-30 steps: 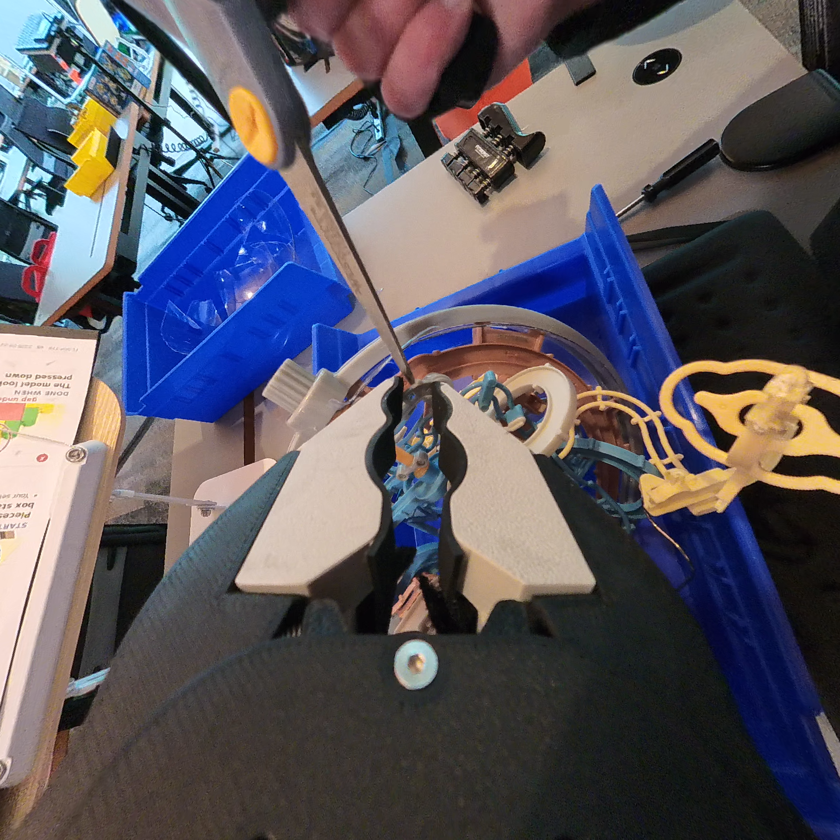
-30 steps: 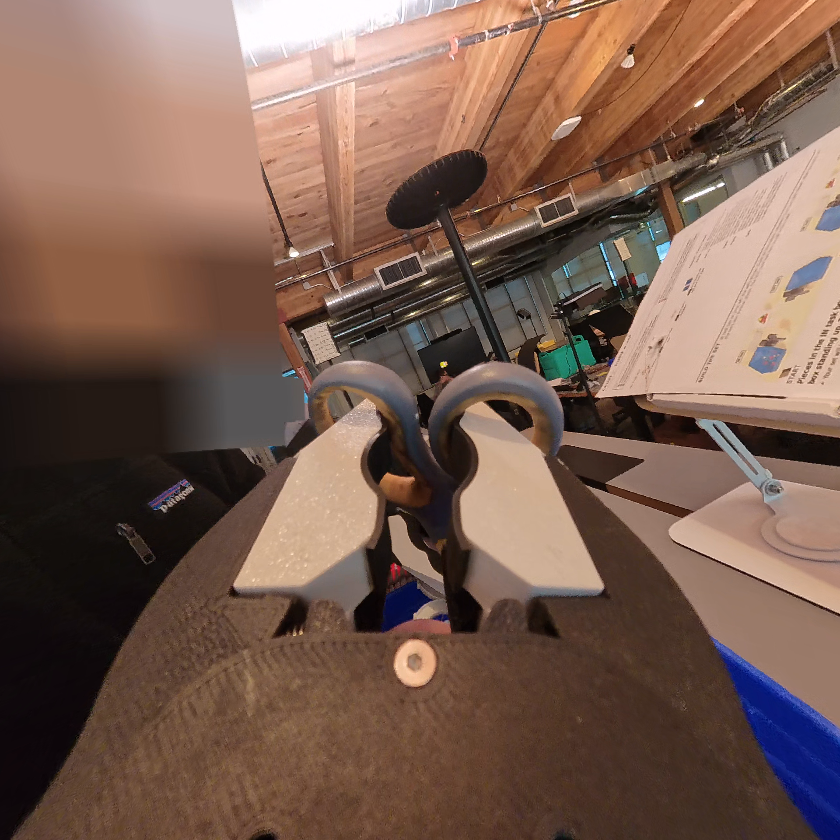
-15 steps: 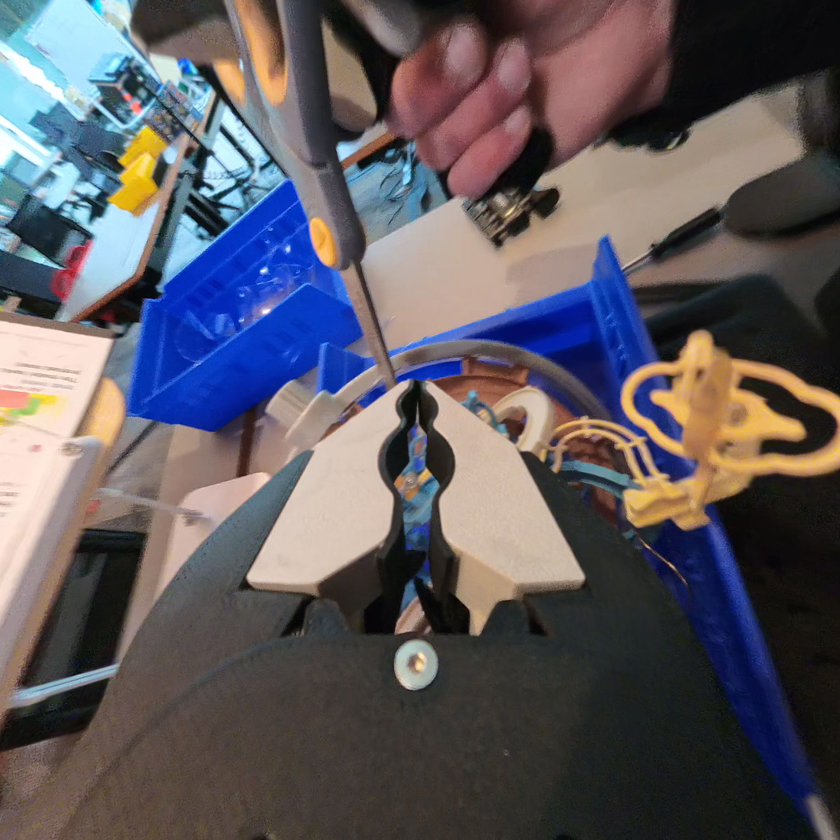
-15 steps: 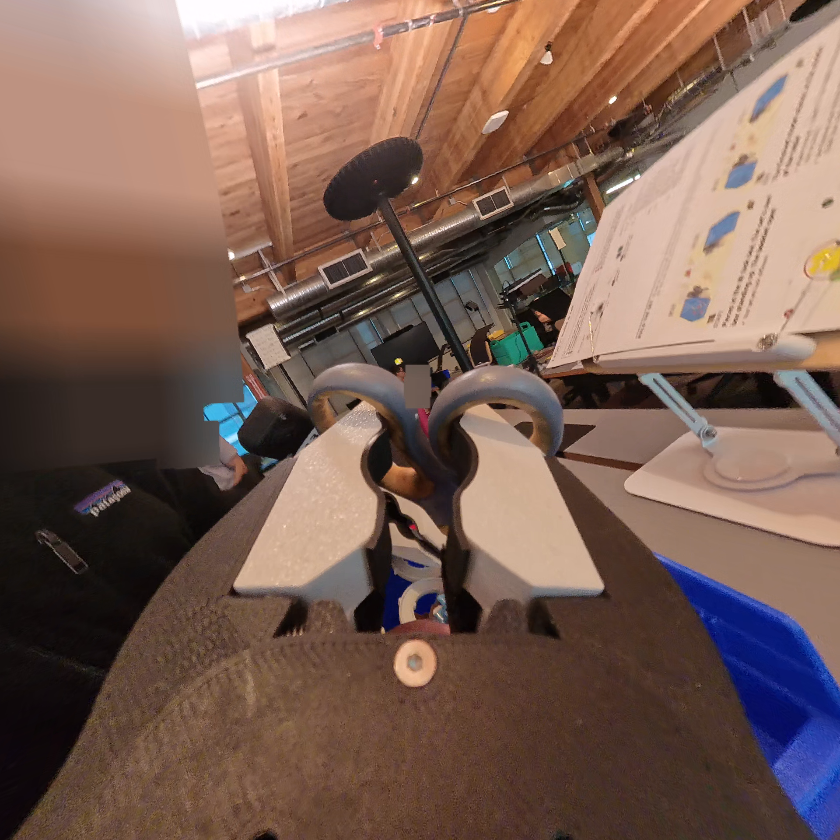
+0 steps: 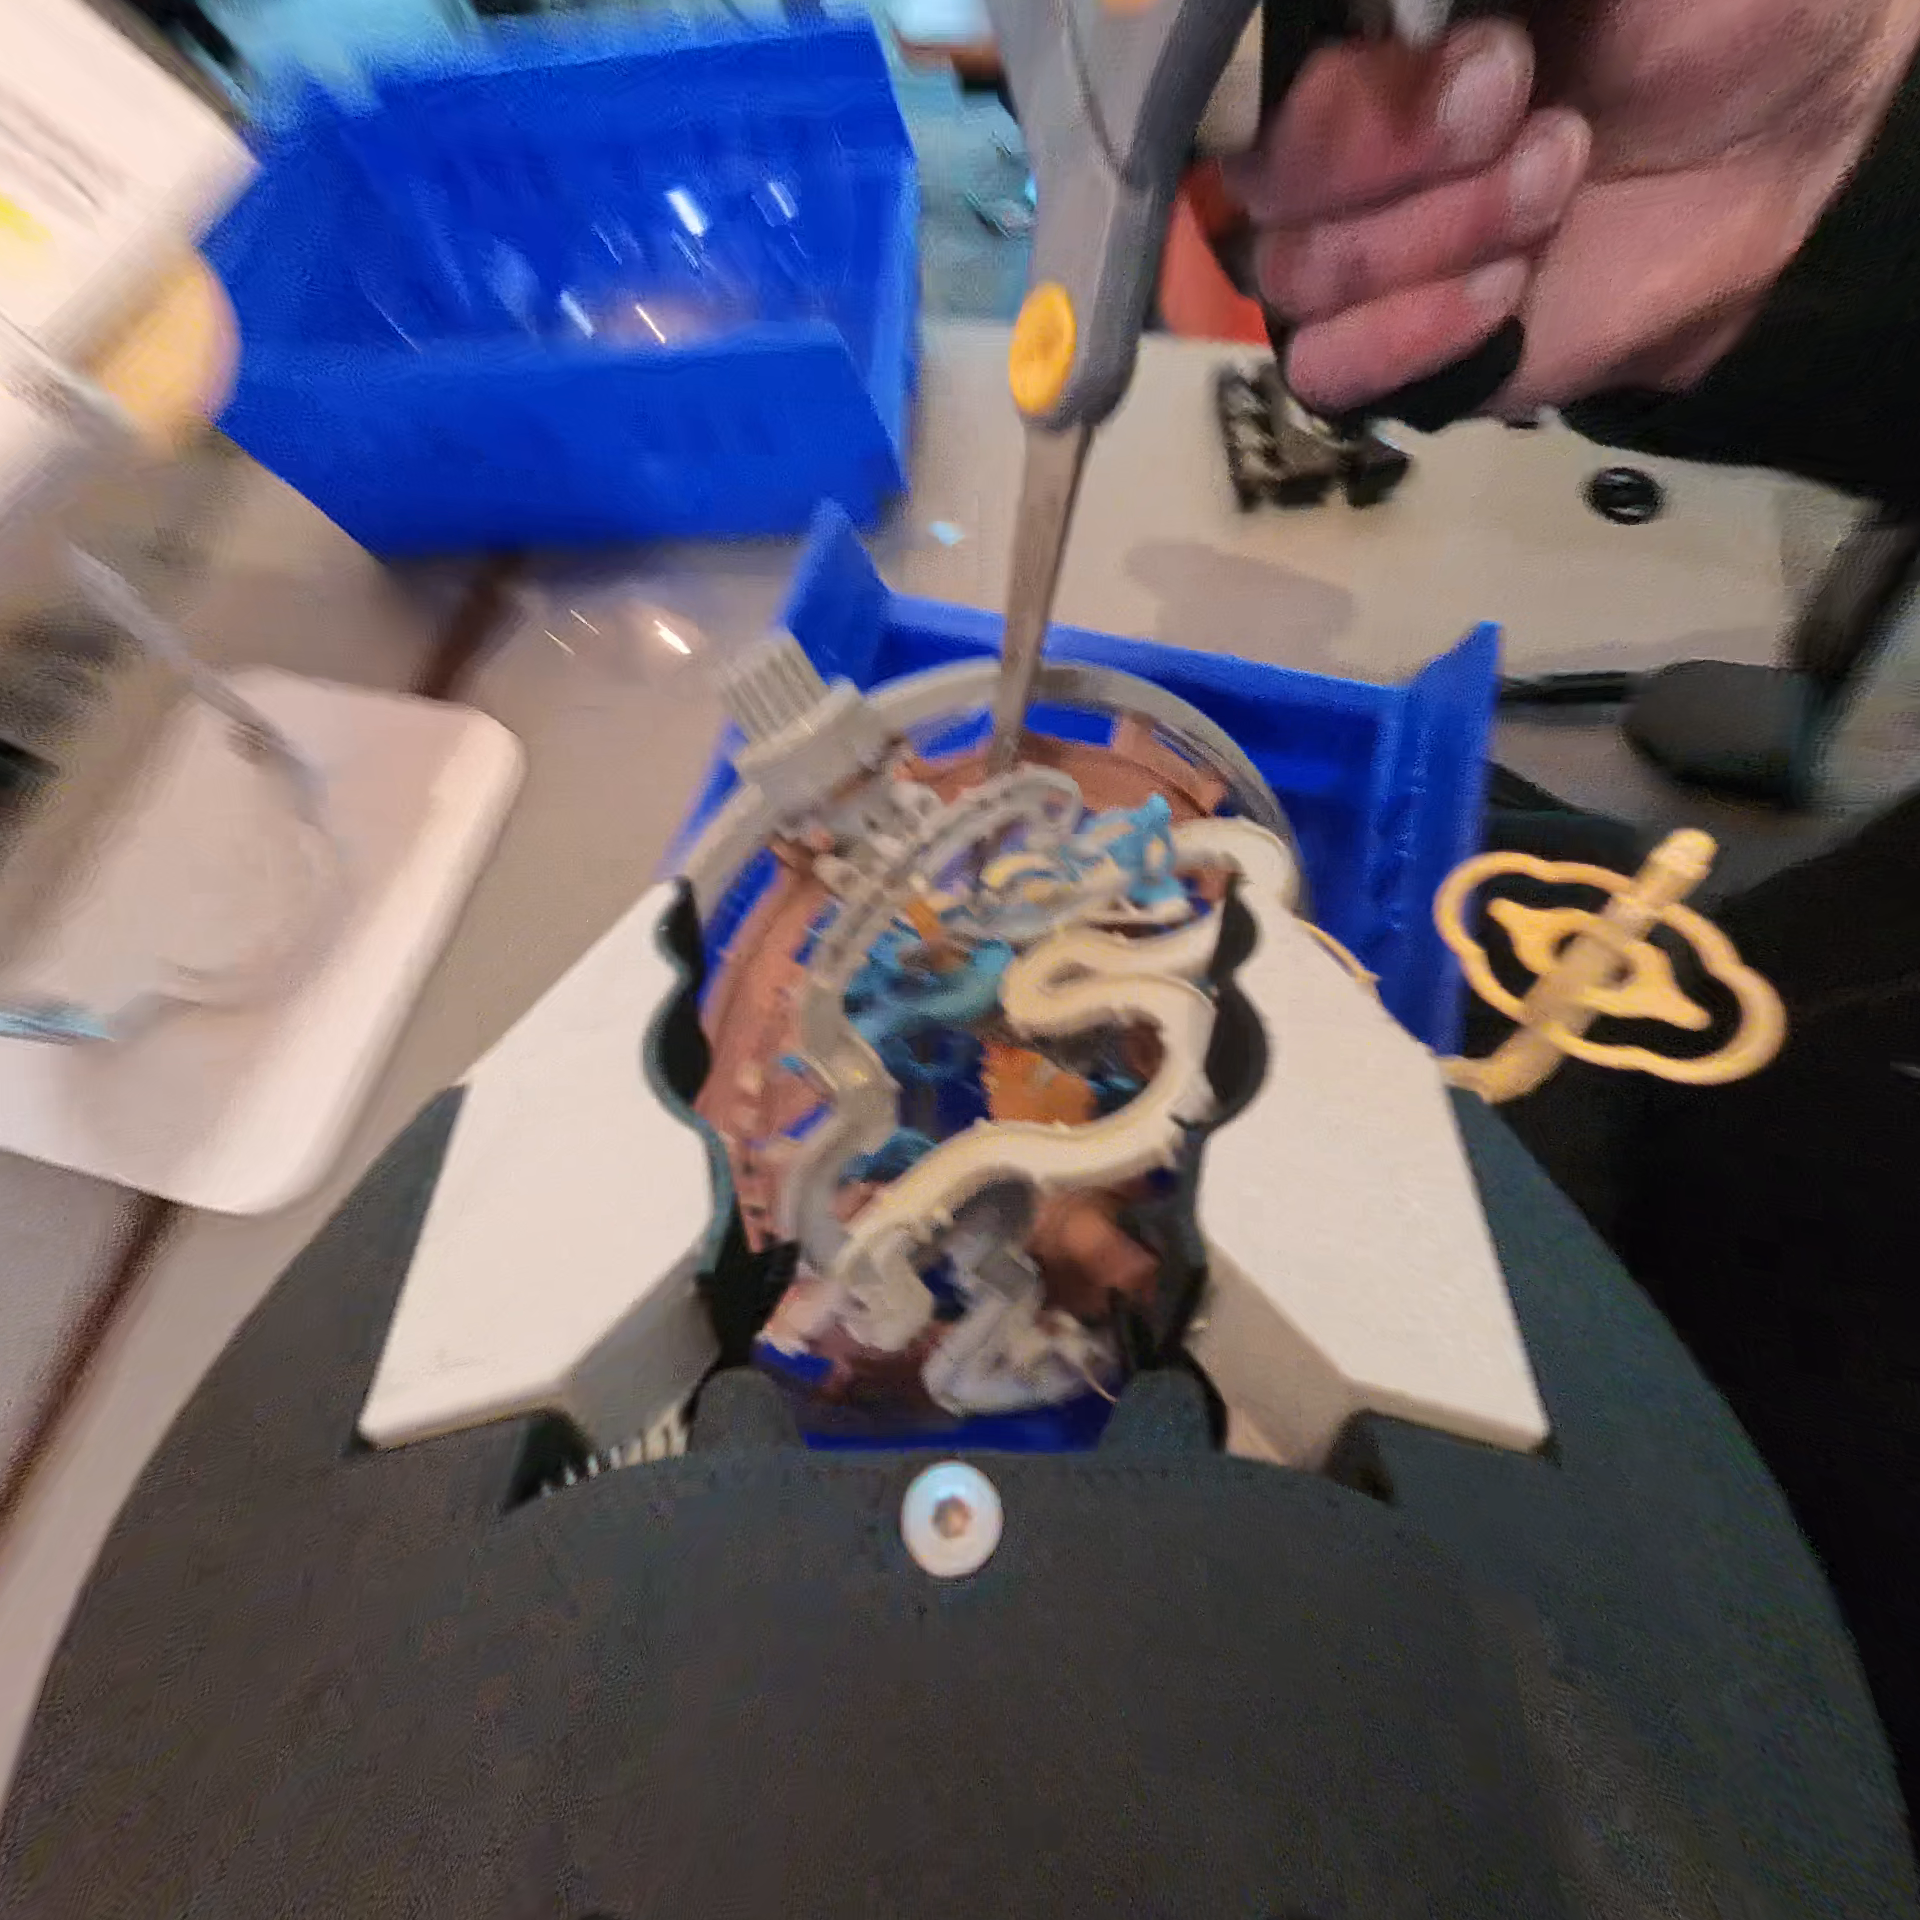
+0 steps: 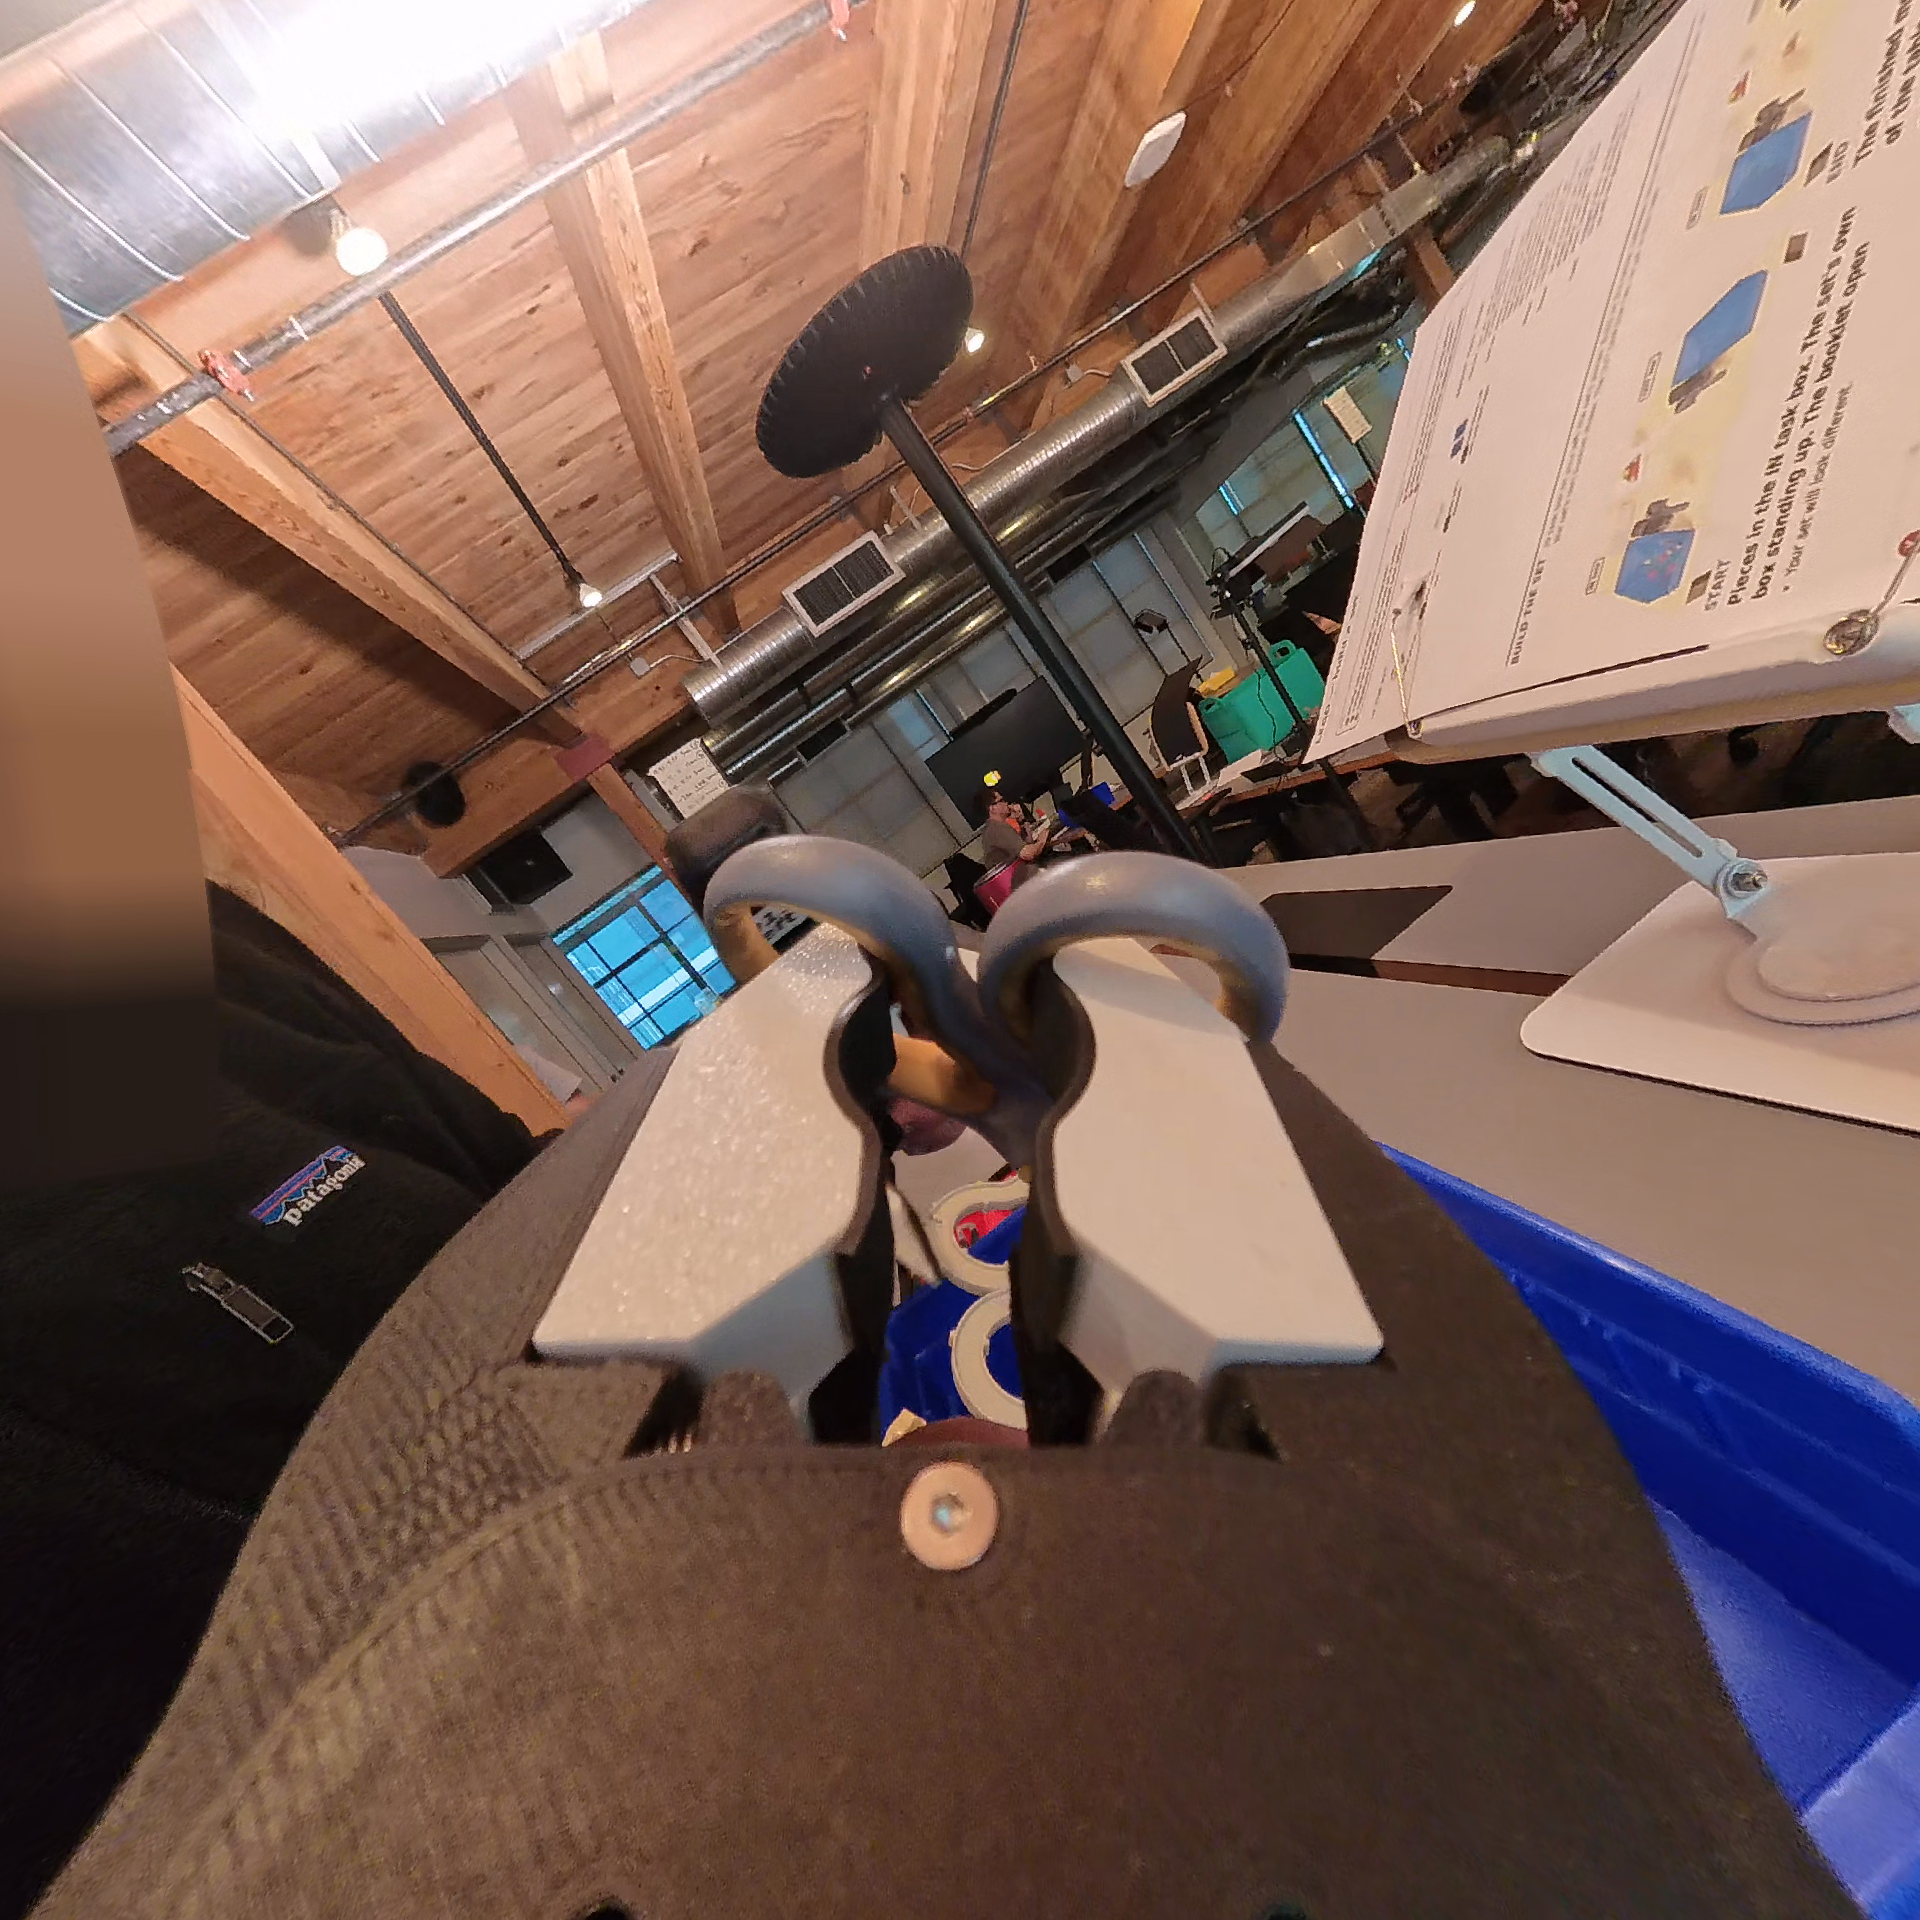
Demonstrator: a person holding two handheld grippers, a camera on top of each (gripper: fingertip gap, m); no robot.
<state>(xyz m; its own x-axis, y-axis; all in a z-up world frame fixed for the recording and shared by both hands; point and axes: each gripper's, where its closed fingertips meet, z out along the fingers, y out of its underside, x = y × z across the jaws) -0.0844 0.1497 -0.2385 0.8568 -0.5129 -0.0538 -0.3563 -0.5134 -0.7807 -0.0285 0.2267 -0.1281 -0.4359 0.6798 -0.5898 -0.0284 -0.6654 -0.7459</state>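
So, the big change: the left claw [image 5: 961, 914] has been opened right up. Half a second ago its jaws were nearly touching; now they're spread wide, and nothing is held between them. It's hung over the near blue bin [image 5: 1382, 769], so the tangle of plastic parts [image 5: 997, 1049] inside (grey, cream, light blue and brown pieces, mostly still on their frames) can be seen straight through the gap. The left wrist view is badly smeared, so a fair bit of camera movement can be assumed and fine detail in the bin can't be made out.

The scissors [image 5: 1049, 343] have been kept clamped in the right claw [image 6: 966, 997], which is closed on the handle loops, same as a second ago. The blades are pointed down into the far side of the bin, with the tip at or just above the grey curved piece there. Contact can't be confirmed. A hand [image 5: 1538, 208] is wrapped round the right gripper's handle.

A yellow frame piece [image 5: 1600, 966] is seen just right of the bin, over something dark, about where it was before. A second blue bin [image 5: 561, 312] sits far left on the tabletop [image 5: 623, 665], and a printed sheet on a white stand [image 6: 1662, 364] is seen at the right of the right wrist view.
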